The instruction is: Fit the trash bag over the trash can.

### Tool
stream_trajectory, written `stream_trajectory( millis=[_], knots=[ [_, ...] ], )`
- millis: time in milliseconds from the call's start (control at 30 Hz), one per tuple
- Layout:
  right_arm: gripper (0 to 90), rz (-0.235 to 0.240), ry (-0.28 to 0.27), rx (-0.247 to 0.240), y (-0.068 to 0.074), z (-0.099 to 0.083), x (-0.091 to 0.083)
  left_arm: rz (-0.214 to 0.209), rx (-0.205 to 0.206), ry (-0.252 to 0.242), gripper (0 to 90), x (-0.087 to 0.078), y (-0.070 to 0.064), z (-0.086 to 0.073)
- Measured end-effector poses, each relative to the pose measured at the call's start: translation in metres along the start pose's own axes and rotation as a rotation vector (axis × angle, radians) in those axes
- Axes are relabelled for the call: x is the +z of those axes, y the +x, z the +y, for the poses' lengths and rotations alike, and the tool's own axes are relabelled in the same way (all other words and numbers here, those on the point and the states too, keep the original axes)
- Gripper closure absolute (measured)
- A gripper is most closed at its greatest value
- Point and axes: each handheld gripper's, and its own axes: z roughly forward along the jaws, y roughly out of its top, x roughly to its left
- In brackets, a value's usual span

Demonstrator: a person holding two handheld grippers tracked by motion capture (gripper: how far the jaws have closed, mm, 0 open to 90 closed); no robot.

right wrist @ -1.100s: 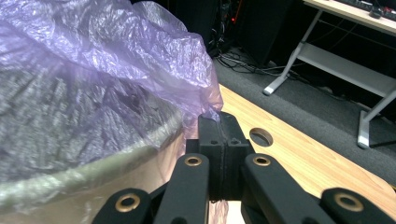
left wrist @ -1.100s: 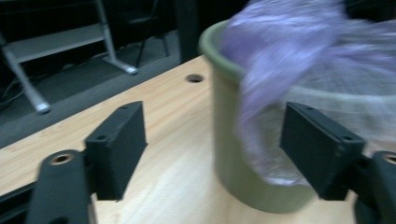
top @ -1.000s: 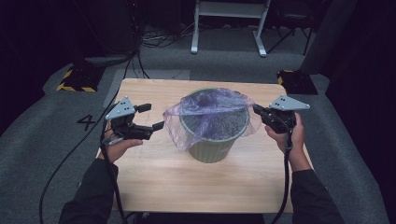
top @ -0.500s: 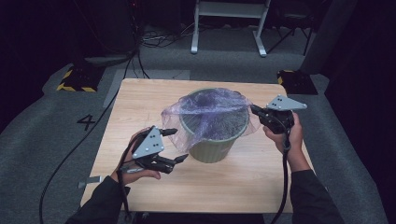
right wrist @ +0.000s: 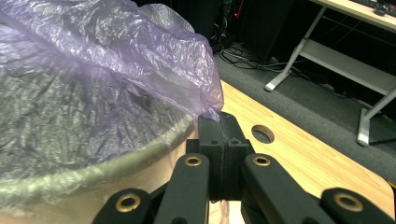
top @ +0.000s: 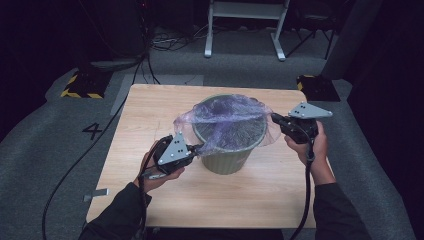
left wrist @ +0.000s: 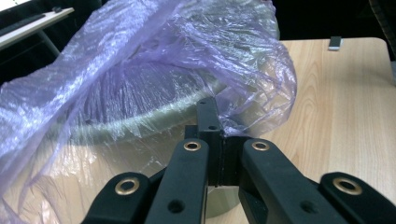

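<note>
Two hand-held grippers work at the bag from opposite sides. The left hand-held gripper (top: 200, 148) sits at the near-left of the bin, its jaws pressed together on a fold of the purple plastic bag (top: 227, 114); in the left gripper view the film bunches right at the closed jaw tips (left wrist: 212, 122). The right hand-held gripper (top: 275, 118) is at the bin's right side, level with the rim, and its jaws are likewise pinched shut on the bag's edge, as the right gripper view shows, with the film gathered into the tips (right wrist: 218, 122).

Between them the bag lies draped over the mouth of the grey-green bin (top: 227, 160), loosely stretched, its crinkled film spilling over the rim on the left and right. The bin stands upright near the middle of the wooden tabletop (top: 150, 110).

Beyond the right hand-held gripper, a round hole (right wrist: 263, 133) is cut in the tabletop. On the grey floor to the left a painted number 4 (top: 93, 131) shows, and a white-legged frame (top: 245, 25) stands on the far side.
</note>
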Motion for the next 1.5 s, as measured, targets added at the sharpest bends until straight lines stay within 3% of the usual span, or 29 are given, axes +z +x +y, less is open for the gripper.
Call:
stream_trajectory(
  millis=[133, 333, 500, 667, 767, 833, 967, 1067, 1200, 1333, 1400, 1467, 1500],
  knots=[
    [90.0, -0.003, 0.014, 0.012, -0.003, -0.001, 0.001, -0.049, 0.046, 0.04, 90.0, 0.002, -0.008, -0.006],
    [90.0, -0.01, 0.045, 0.036, -0.007, 0.001, 0.01, -0.115, 0.097, 0.163, 90.0, 0.023, -0.017, -0.023],
    [90.0, -0.005, 0.066, 0.048, -0.01, 0.001, 0.021, -0.13, 0.067, 0.22, 90.0, 0.035, -0.011, -0.04],
    [90.0, -0.012, 0.074, 0.05, -0.011, 0.002, 0.029, -0.143, 0.032, 0.201, 88.8, 0.026, -0.004, -0.049],
    [90.0, -0.005, 0.063, 0.053, -0.01, 0.002, 0.029, -0.129, 0.002, 0.193, 63.1, 0.015, -0.001, -0.053],
    [90.0, -0.005, 0.058, 0.05, -0.009, 0.002, 0.027, -0.12, -0.039, 0.162, 53.2, 0.005, 0.0, -0.055],
    [90.0, -0.006, 0.044, 0.05, -0.008, 0.003, 0.024, -0.149, -0.09, 0.088, 27.4, -0.014, -0.005, -0.055],
    [90.0, -0.006, 0.035, 0.051, -0.008, 0.003, 0.022, -0.119, -0.098, 0.03, 17.7, -0.029, -0.012, -0.051],
    [90.0, -0.005, 0.031, 0.043, -0.008, 0.005, 0.021, -0.081, -0.109, -0.064, 16.5, -0.05, -0.009, -0.037],
    [90.0, -0.008, 0.02, 0.039, -0.007, 0.007, 0.02, 0.016, -0.111, -0.117, 16.5, -0.062, 0.002, -0.019],
    [90.0, -0.011, 0.017, 0.035, -0.007, 0.008, 0.019, 0.124, -0.087, -0.163, 21.0, -0.064, 0.004, -0.016],
    [90.0, -0.006, 0.015, 0.035, -0.006, 0.008, 0.02, 0.196, -0.059, -0.145, 24.4, -0.062, 0.008, -0.014],
    [90.0, -0.008, 0.015, 0.033, -0.006, 0.009, 0.02, 0.213, -0.069, -0.143, 25.9, -0.06, 0.012, -0.014]
  ],
)
